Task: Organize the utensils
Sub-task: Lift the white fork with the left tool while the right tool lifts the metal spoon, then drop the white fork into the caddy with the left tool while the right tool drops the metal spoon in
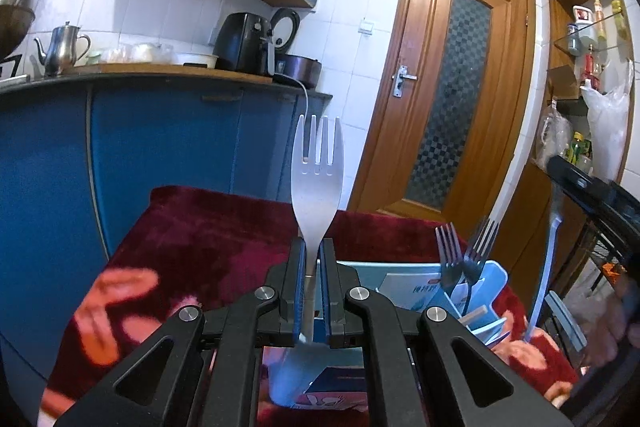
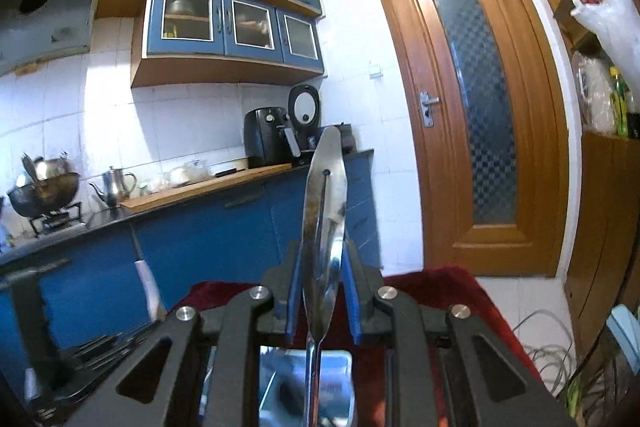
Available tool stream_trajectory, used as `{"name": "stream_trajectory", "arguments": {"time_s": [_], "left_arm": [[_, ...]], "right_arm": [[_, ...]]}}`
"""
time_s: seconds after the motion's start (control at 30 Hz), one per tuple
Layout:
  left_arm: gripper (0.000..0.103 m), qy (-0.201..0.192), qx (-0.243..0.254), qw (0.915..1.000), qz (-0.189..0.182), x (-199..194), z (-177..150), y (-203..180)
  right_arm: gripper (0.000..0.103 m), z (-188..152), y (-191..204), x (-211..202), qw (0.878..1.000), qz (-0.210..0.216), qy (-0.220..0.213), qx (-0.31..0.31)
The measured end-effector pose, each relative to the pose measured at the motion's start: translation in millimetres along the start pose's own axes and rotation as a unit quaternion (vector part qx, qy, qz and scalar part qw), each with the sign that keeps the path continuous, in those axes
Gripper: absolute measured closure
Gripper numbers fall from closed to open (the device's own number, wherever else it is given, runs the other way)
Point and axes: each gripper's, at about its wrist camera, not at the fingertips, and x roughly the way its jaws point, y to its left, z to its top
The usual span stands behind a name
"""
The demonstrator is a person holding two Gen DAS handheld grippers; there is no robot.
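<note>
My left gripper (image 1: pixel 313 247) is shut on the neck of a large silver fork (image 1: pixel 317 171), held upright with its tines up. Below to the right stands a light blue utensil holder (image 1: pixel 494 277) with two dark forks (image 1: pixel 464 259) standing in it. My right gripper (image 2: pixel 323 253) is shut on a shiny steel utensil (image 2: pixel 325 203) with a slotted handle end pointing up; its kind is unclear. The right gripper also shows at the right edge of the left wrist view, with the utensil (image 1: pixel 546 267) hanging blurred below it.
A dark red patterned cloth (image 1: pixel 208 235) covers the table under both grippers. Blue kitchen cabinets (image 1: pixel 160 155) and a counter with a kettle (image 1: pixel 62 49) and an air fryer (image 1: pixel 248 43) stand behind. A wooden door (image 1: pixel 452 87) is at the back right.
</note>
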Motion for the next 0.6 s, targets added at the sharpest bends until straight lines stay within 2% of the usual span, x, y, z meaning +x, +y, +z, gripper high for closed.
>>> {"name": "stream_trajectory", "arguments": {"time_s": [0.13, 0.27, 0.6], "left_arm": [[0.096, 0.0, -0.003, 1.0, -0.004, 1, -4, 3], [0.096, -0.004, -0.005, 1.0, -0.006, 0, -5, 4], [0.096, -0.008, -0.002, 1.0, -0.003, -2, -8, 3]], "right_arm": [[0.082, -11, 2, 17, 1.0, -0.021, -0.014, -0.019], [0.082, -22, 4, 26, 0.999, -0.023, -0.006, -0.033], [0.081, -33, 16, 21, 0.997, -0.014, 0.014, -0.07]]}}
